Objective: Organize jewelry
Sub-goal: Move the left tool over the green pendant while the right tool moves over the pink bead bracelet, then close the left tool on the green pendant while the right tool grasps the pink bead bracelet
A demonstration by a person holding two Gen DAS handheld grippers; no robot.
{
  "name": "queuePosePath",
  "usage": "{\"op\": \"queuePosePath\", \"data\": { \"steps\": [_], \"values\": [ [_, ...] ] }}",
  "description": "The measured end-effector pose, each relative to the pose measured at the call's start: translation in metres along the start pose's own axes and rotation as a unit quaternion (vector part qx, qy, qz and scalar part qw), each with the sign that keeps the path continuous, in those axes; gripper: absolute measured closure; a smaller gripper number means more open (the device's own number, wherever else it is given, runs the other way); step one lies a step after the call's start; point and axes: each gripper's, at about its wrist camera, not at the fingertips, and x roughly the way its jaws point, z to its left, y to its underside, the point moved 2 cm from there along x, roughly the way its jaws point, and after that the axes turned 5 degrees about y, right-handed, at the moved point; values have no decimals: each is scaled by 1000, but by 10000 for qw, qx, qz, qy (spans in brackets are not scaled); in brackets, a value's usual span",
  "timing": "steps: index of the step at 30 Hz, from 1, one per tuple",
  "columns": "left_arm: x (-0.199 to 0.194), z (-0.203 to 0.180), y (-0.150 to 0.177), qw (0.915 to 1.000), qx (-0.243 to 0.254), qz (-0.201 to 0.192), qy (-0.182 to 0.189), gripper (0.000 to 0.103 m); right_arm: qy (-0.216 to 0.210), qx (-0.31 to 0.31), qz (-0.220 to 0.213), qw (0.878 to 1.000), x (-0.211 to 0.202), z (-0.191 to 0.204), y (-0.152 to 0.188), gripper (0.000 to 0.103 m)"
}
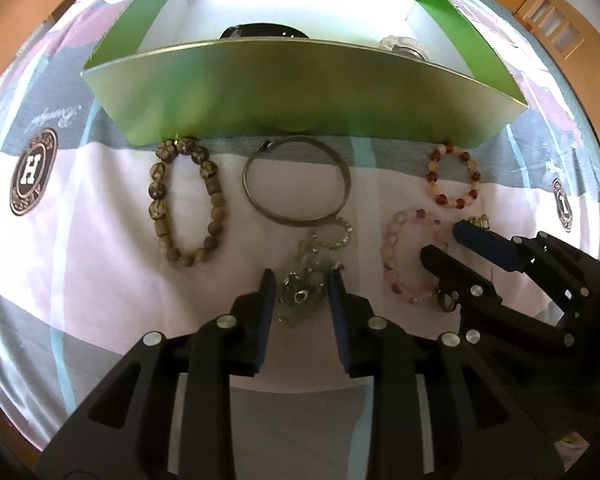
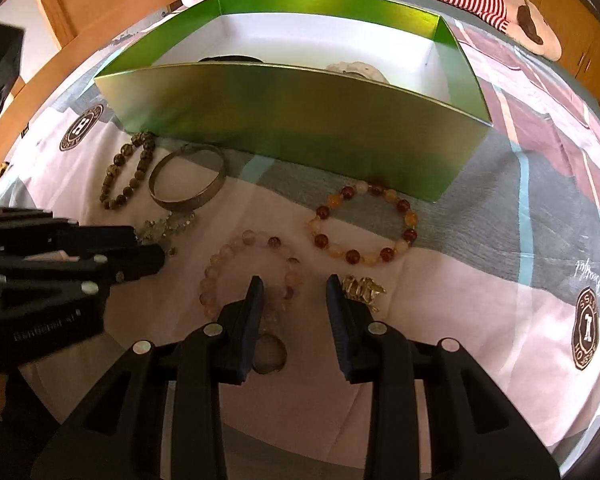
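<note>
On the bed (image 1: 80, 280), in front of the green box (image 1: 300, 92), my jewelry lay in a loose row. Farthest left was the brown bead bracelet (image 1: 186, 204), its near end well apart from my grippers. Next to it sat the metal bangle (image 1: 296, 184), stiff and smooth, likely to slip unless pinched across its band. Just below the bangle, a small beaded ring (image 1: 334, 234) touched the pale green crystal piece (image 1: 302, 284). My left gripper (image 1: 300, 280) stood over that green piece with its jaws narrow, one finger on each side; I could not tell whether the pads pressed on it. I judged the piece light but lumpy and brittle, best taken across its thick middle rather than by its thin chain.

Further right lay the pink bead bracelet (image 2: 252, 276), limp on its cord, easy to lift by squeezing one stretch of beads. My right gripper (image 2: 292, 284) hovered at its near edge, jaws narrow with nothing clamped: the left finger lay over the bracelet's beads and the right finger sat just beside a small gold charm (image 2: 364, 288). A round pale pendant (image 2: 268, 354) showed under the left finger. Beyond, near the box wall, rested the red and amber bead bracelet (image 2: 364, 224). Inside the box, a dark item (image 1: 260, 32) and a pale item (image 1: 400, 44) were partly hidden.
</note>
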Motion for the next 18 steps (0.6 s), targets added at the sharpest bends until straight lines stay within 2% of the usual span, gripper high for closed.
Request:
{"op": "queuePosePath", "data": {
  "steps": [2, 10, 14, 18],
  "values": [
    [0, -2, -1, 10000, 20, 14, 18, 67, -23, 48, -35, 10000, -3, -4, 2, 70],
    [5, -11, -1, 9997, 174, 23, -197, 61, 59, 72, -228, 9997, 0, -4, 1, 70],
    [6, -7, -2, 9996, 124, -1, -259, 54, 18, 126, -263, 9996, 1, -5, 0, 70],
    [5, -1, -5, 9995, 131, 0, -285, 54, 26, 114, -272, 9996, 0, -6, 1, 70]
  ]
}}
